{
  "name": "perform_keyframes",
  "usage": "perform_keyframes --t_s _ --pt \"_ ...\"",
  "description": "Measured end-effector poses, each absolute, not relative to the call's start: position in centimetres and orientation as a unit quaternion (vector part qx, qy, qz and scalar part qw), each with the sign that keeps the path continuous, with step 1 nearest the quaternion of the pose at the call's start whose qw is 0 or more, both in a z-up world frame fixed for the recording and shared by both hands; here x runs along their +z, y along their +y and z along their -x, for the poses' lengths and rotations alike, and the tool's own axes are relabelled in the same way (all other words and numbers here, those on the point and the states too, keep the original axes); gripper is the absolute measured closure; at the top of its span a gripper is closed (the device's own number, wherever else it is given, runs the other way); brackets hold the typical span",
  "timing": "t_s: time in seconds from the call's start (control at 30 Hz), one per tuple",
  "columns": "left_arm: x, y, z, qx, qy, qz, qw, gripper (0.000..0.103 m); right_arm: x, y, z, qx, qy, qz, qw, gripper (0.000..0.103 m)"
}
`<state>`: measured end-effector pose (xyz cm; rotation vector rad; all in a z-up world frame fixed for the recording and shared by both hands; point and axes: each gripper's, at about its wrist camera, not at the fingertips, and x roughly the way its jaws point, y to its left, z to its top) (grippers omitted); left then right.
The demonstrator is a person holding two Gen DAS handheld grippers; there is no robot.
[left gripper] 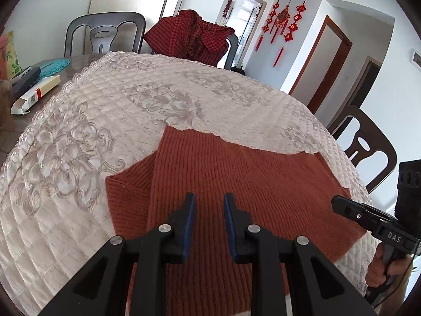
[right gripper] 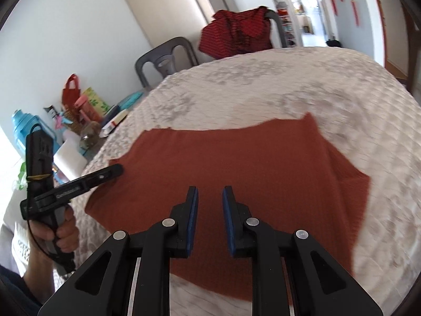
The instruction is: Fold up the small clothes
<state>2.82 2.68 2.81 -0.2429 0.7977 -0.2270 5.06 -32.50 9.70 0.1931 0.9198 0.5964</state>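
A rust-red ribbed knit garment lies spread on the quilted white tablecloth; its left part is folded over. It also shows in the right wrist view. My left gripper is open and empty, just above the garment's near middle; it also shows from the side in the right wrist view at the garment's left edge. My right gripper is open and empty above the garment's near part; it shows in the left wrist view at the garment's right edge.
A red checked cloth hangs over a chair at the far side. Dark chairs stand around the table. A white carton and a remote lie at the far left; bottles and bags crowd that end.
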Motion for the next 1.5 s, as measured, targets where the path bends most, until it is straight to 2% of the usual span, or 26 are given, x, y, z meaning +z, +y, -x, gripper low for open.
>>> perform_keyframes --t_s 0.17,0.27,0.33,0.37,0.67,0.8,1.03,1.4,1.5 --pt "1.8 3.1 -2.8 -0.109 0.392 0.122 0.905 0.079 8.9 -29.2 -6.1 0.313 0.450 -0.078 0.833 0.085" --pt "1.7 3.0 -2.7 -0.111 0.393 0.121 0.905 0.078 7.7 -28.4 -6.8 0.311 0.470 -0.070 0.823 0.089" --pt "1.5 3.2 -2.8 -0.116 0.395 0.127 0.902 0.078 7.3 -28.2 -7.2 0.307 0.472 -0.068 0.823 0.096" --pt "1.5 3.2 -2.8 -0.119 0.395 0.131 0.901 0.078 7.2 -28.3 -7.4 0.305 0.474 -0.068 0.824 0.097" --pt "1.3 3.9 -2.8 -0.131 0.396 0.154 0.896 0.078 7.0 -26.7 -8.6 0.289 0.476 -0.040 0.830 0.097" --pt "1.3 4.0 -2.8 -0.133 0.395 0.157 0.895 0.078 6.6 -27.5 -9.4 0.296 0.482 -0.079 0.821 0.097" --pt "1.3 4.1 -2.8 -0.132 0.396 0.155 0.896 0.078 8.5 -28.1 -5.1 0.320 0.463 -0.058 0.824 0.097" --pt "1.5 3.6 -3.0 -0.128 0.396 0.145 0.898 0.078 7.8 -28.3 -1.1 0.343 0.468 -0.032 0.814 0.095" --pt "2.0 3.8 -2.6 -0.118 0.393 0.142 0.901 0.078 7.4 -28.8 -1.3 0.345 0.475 -0.054 0.808 0.095"
